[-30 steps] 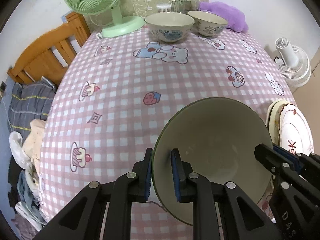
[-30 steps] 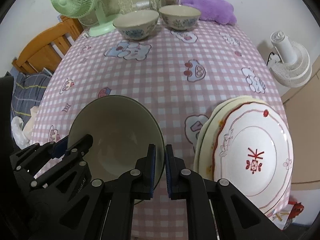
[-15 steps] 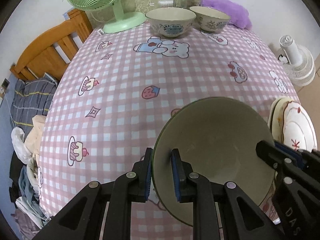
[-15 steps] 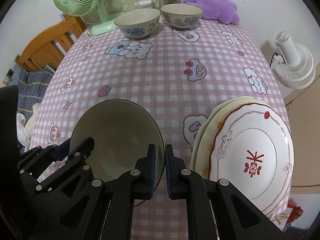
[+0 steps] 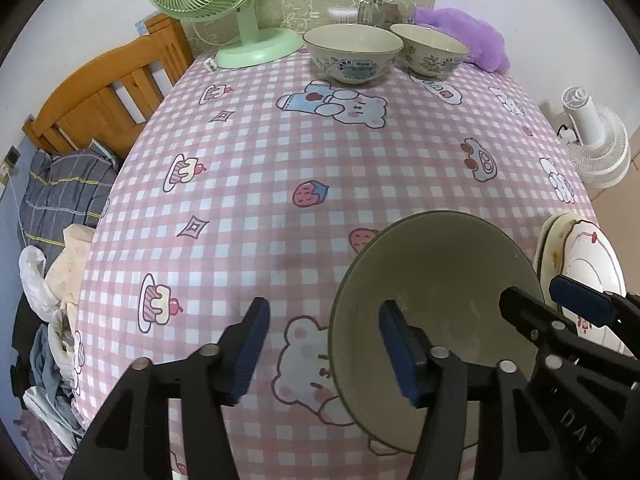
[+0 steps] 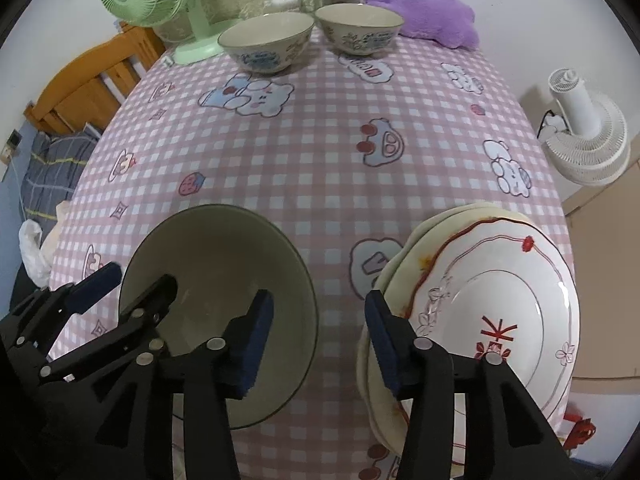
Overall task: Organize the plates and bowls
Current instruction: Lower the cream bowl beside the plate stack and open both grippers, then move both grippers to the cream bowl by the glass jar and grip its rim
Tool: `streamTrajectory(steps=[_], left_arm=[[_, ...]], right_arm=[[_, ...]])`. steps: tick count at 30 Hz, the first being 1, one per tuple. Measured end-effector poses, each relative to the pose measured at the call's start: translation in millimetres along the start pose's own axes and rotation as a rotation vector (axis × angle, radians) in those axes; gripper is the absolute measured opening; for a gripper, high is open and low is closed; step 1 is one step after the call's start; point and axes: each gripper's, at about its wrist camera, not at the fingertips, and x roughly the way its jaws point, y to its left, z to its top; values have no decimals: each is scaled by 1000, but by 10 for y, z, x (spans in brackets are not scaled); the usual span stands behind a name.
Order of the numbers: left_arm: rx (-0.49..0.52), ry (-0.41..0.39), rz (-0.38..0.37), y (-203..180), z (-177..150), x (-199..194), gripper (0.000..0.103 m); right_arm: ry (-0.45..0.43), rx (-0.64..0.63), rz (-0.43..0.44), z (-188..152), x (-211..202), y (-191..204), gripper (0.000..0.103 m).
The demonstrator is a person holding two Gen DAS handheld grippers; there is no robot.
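A large plain bowl (image 5: 440, 280) (image 6: 216, 264) with a dark rim rests on the pink checked tablecloth (image 5: 280, 168) near the front edge. My left gripper (image 5: 322, 332) (image 6: 128, 284) straddles its left rim with the jaws opening; one pad is inside the bowl, one outside, and neither presses on the rim. My right gripper (image 6: 318, 320) (image 5: 548, 300) straddles the right rim the same way, its jaws also opening and clear of the rim. A stack of plates (image 6: 500, 312) (image 5: 580, 252) lies just right of the bowl. Two patterned bowls (image 5: 352, 52) (image 5: 430, 52) stand at the far edge.
A green fan (image 5: 224, 0), a glass jar (image 5: 386, 4) and a purple plush (image 5: 468, 36) line the back of the table. To the left is a wooden bed frame (image 5: 100, 96) with clothes below. A white fan (image 6: 588, 140) stands on the floor at right.
Both grippers were clamped on the big bowl's rim; now both have spread their jaws and let go. The bowl stays where it was.
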Motion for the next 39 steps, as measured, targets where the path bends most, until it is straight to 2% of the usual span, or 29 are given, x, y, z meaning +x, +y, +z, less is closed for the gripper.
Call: streamTrajectory(steps=[2, 6, 16, 20, 24, 30, 39], left_arm=[[7, -6, -7, 24, 3, -25, 67], [31, -11, -33, 98, 33, -76, 71], [102, -82, -83, 315, 270, -297, 84], [110, -116, -78, 379, 386, -392, 84], [96, -134, -79, 435, 521, -455, 84], [73, -183, -47, 438, 780, -515, 84], [2, -182, 20, 342, 1237, -366, 84]], right_arm=[[-5, 12, 5, -1, -31, -10, 52], [-25, 29, -7, 2, -116, 26, 52], [-75, 109, -41, 131, -387, 164, 52], [-108, 92, -76, 230, -505, 257, 55], [-154, 79, -105, 348, -627, 293, 63], [-175, 53, -79, 601, -667, 282, 64], [-218, -83, -17, 1124, -543, 241, 64]])
